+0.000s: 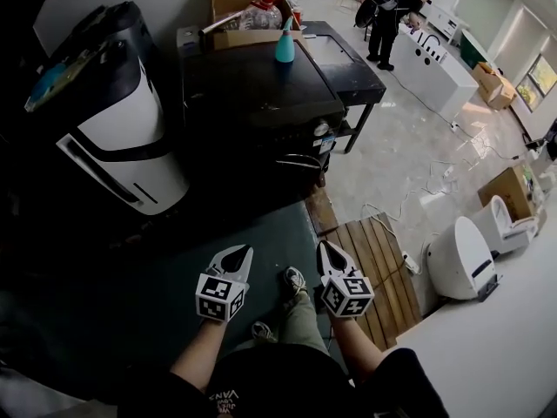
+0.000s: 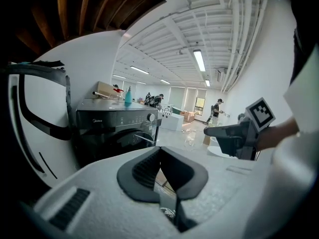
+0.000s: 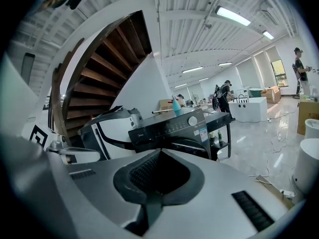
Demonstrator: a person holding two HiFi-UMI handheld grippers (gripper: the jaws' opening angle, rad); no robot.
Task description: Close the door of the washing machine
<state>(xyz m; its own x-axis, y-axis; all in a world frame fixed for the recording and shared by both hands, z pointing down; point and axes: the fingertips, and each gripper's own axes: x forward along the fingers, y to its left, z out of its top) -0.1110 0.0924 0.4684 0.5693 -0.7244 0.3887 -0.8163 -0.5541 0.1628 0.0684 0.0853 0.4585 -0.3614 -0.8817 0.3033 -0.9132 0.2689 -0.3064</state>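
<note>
Pale workshop floor spreads right; the black washing machine [image 1: 261, 94] stands upper middle of the frame, its door [image 1: 300, 159] toward me. My left claw [image 1: 237, 259] and right claw [image 1: 331, 258] are clenched, empty, well short of it, likely to push, not grip.

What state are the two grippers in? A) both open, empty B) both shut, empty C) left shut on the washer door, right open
B: the left gripper and right gripper each show jaws together with nothing between them, held clear of the washing machine.
</note>
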